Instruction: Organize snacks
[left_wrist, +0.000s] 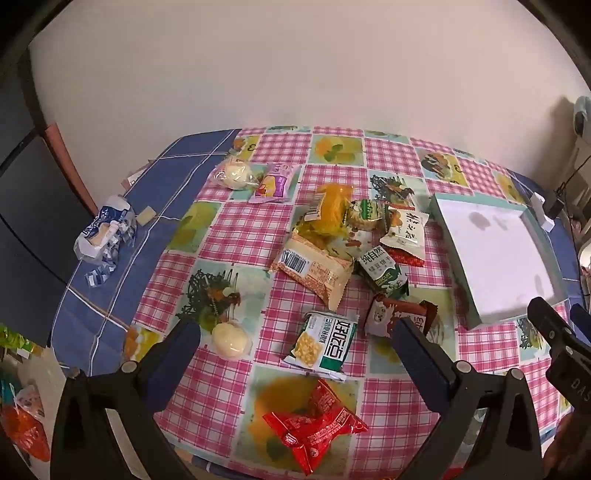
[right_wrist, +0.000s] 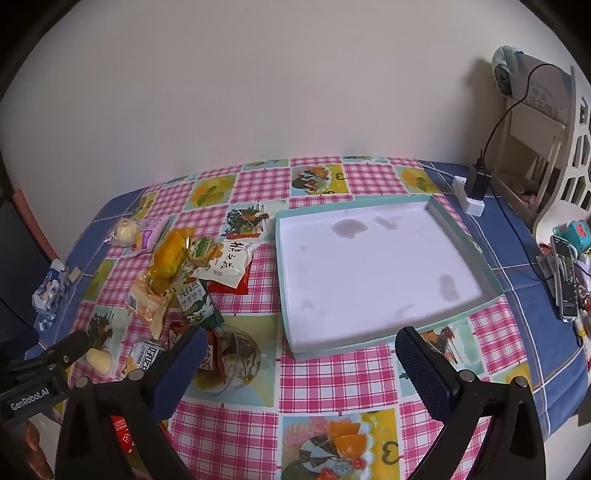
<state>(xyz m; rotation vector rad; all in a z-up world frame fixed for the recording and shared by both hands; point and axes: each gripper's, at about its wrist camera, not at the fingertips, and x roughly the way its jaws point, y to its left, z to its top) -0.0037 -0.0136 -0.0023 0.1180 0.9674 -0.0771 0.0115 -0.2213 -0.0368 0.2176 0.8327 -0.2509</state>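
Several snack packets lie in a loose pile (left_wrist: 343, 236) on the checked tablecloth, also seen in the right wrist view (right_wrist: 184, 266). A green-and-white corn packet (left_wrist: 325, 343) and a red packet (left_wrist: 314, 424) lie nearest my left gripper (left_wrist: 295, 343), which is open and empty above them. A pale round bun (left_wrist: 231, 338) lies by its left finger. The shallow white tray with a green rim (right_wrist: 461, 236) is empty. My right gripper (right_wrist: 295, 350) is open and empty, at the tray's near edge. The tray also shows in the left wrist view (left_wrist: 439, 221).
A bun and purple packet (left_wrist: 255, 177) lie far left. A blue-white wrapper (left_wrist: 103, 236) sits on the blue cloth near the table's left edge. A charger block (right_wrist: 476, 188) and cable stand behind the tray. Gadgets (right_wrist: 565, 273) crowd the right edge.
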